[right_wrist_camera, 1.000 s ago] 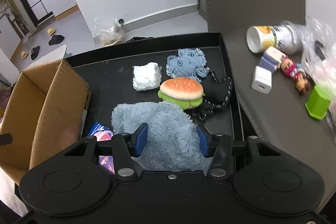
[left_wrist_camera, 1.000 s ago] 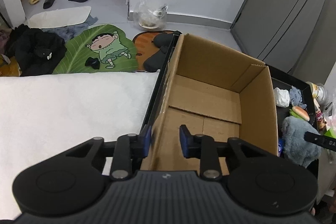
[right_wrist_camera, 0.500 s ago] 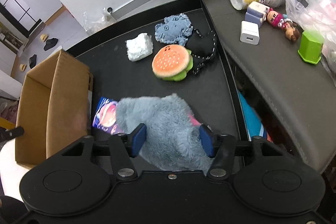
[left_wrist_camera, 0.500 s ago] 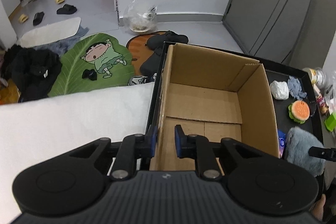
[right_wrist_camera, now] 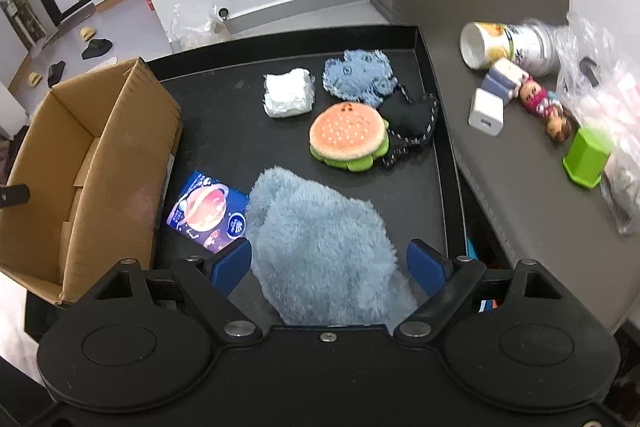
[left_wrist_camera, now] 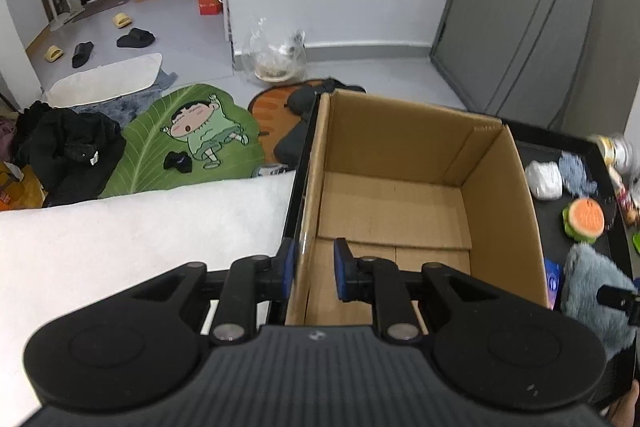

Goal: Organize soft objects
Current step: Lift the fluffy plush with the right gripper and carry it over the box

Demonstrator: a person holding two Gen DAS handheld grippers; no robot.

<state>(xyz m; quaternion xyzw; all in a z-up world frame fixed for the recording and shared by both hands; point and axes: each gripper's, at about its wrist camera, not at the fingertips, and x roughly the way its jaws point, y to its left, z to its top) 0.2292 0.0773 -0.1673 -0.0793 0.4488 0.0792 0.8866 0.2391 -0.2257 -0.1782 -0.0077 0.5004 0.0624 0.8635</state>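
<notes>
- The left gripper [left_wrist_camera: 313, 275] straddled the near left wall of an open cardboard box [left_wrist_camera: 400, 203], one blue pad outside the wall and one inside. A gap showed beside the inner pad, so the jaws stood slightly parted rather than clamped on the wall.
- The box was empty and sat at the left end of a black tray [right_wrist_camera: 224, 131].
- The right gripper [right_wrist_camera: 328, 263] was spread wide, its blue pads on either side of a fluffy blue-grey plush [right_wrist_camera: 320, 247] that lay on the tray just in front of it. Neither pad pressed into the fur.
- A small printed packet [right_wrist_camera: 204, 211] lay flat on the tray between the plush and the box, its corner tucked under the plush's edge.
- Farther back on the tray lay a hamburger plush [right_wrist_camera: 348, 137], touching a black fabric piece with white stitching [right_wrist_camera: 412, 123] on its right.
- Behind those lay a blue terry cloth toy [right_wrist_camera: 360, 75] and, just to its left, a white wrapped bundle [right_wrist_camera: 288, 95].
- To the right of the tray, on a grey surface [right_wrist_camera: 520, 179], lay a tipped can [right_wrist_camera: 508, 45], a white charger [right_wrist_camera: 486, 113], a small doll [right_wrist_camera: 546, 107] and a green cup [right_wrist_camera: 588, 157].
</notes>
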